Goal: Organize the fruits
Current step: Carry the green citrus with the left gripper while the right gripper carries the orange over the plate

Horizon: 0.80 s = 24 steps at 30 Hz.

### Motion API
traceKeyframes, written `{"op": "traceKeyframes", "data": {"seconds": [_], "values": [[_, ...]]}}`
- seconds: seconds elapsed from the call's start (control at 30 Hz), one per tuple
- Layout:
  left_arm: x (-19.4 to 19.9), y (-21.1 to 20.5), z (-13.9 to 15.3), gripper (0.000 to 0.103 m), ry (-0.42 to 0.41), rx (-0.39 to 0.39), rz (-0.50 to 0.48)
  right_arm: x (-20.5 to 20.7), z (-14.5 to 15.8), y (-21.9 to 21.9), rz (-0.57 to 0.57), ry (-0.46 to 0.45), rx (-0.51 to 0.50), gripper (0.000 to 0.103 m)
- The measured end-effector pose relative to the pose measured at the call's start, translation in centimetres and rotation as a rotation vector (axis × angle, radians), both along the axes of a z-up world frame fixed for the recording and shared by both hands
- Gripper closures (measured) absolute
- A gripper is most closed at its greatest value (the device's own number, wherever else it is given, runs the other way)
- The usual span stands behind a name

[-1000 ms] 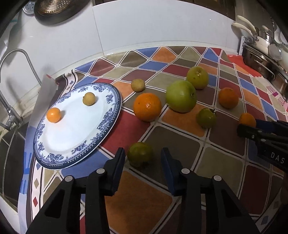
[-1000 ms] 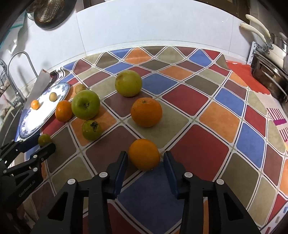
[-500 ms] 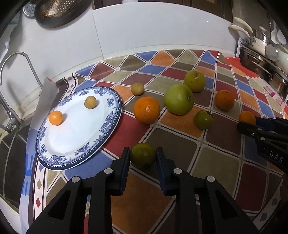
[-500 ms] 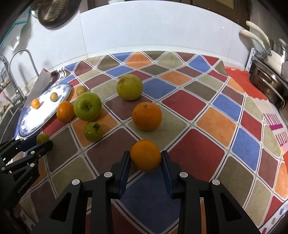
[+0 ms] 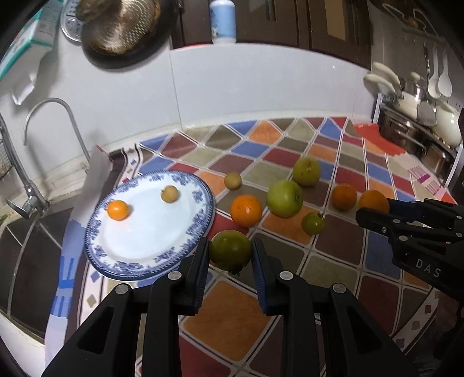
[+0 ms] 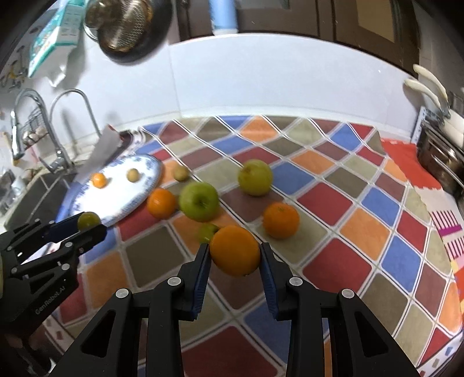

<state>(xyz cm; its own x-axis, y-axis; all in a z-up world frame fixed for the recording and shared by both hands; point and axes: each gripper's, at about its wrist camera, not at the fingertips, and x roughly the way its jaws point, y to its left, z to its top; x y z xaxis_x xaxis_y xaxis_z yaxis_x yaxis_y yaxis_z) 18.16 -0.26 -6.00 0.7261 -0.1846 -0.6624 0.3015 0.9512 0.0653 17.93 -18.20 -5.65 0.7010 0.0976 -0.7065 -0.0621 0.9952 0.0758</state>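
Observation:
My left gripper [image 5: 230, 250] is shut on a small green fruit [image 5: 230, 248] and holds it above the checked cloth, just right of the blue-and-white plate [image 5: 200, 216]. The plate holds a small orange fruit [image 5: 117, 210] and a small yellowish fruit [image 5: 169, 193]. My right gripper [image 6: 235, 255] is shut on an orange [image 6: 235, 250], lifted off the cloth. On the cloth lie a green apple [image 5: 284, 198], two oranges [image 5: 246, 210] [image 5: 344, 196], a yellow-green apple [image 5: 306, 171], a small green fruit [image 5: 313, 222] and a small yellowish fruit [image 5: 232, 180].
A sink with a tap [image 5: 32, 185] lies left of the plate. Steel pots and utensils [image 5: 417, 127] stand at the far right. A white tiled wall [image 5: 246, 87] backs the counter. A strainer [image 5: 116, 26] hangs above.
Both grippers closed on their fruits and lifted them off the cloth. The left one carries the green fruit up, the right one the orange.

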Motion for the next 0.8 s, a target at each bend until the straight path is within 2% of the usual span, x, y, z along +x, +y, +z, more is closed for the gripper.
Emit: {"op": "traceKeyframes", "data": {"seconds": [0.8], "values": [[-1.7, 7.1, 4.4, 0.074, -0.139, -0.014, 0.084, 0.7, 5.1, 8.5, 0.209, -0.144, 0.028, 0.068]]}}
